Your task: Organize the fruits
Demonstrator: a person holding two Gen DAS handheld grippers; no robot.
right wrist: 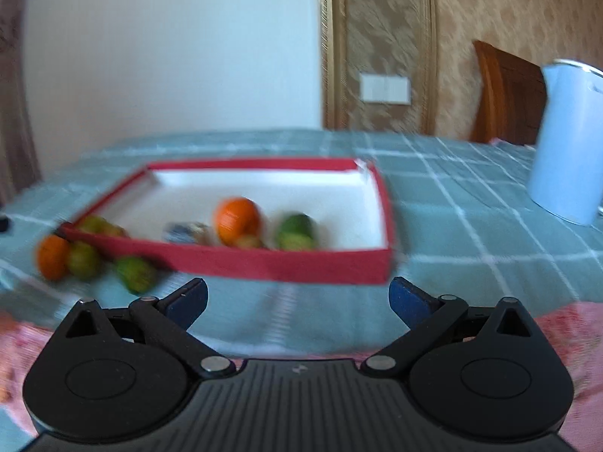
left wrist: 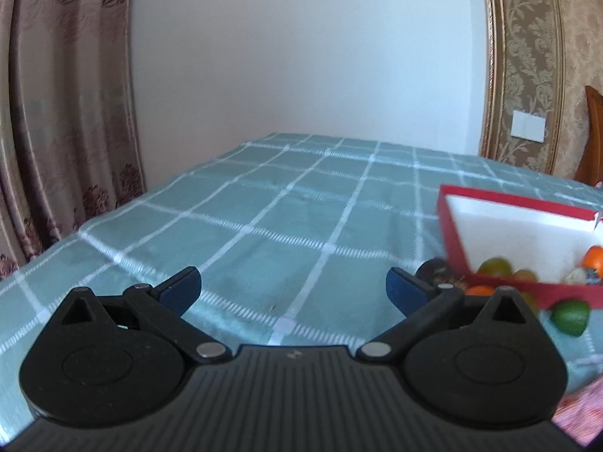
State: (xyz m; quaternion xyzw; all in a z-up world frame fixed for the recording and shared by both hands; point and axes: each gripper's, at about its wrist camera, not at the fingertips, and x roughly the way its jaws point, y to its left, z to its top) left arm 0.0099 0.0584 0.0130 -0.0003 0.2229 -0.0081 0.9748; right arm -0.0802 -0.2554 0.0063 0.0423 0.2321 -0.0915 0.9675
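A shallow red box (right wrist: 286, 263) with a white inside lies on the green checked tablecloth. Inside it sit an orange (right wrist: 236, 219), a green fruit (right wrist: 296, 231), a small wrapped item and yellow-green fruits at the left corner. Outside its left front corner lie an orange (right wrist: 52, 257), a yellow-green fruit (right wrist: 83, 259) and a green fruit (right wrist: 135, 273). My right gripper (right wrist: 297, 299) is open just short of the box front, nothing between its fingers. My left gripper (left wrist: 293, 289) is open over bare cloth; the red box (left wrist: 452, 233) and a green fruit (left wrist: 571, 316) lie to its right.
A white kettle (right wrist: 569, 139) stands at the right of the table. A wooden chair back (right wrist: 505, 94) is behind it. A curtain (left wrist: 64, 113) hangs at the table's left end. Pink patterned fabric (right wrist: 565, 335) lies at the near edge. The right wrist view is blurred.
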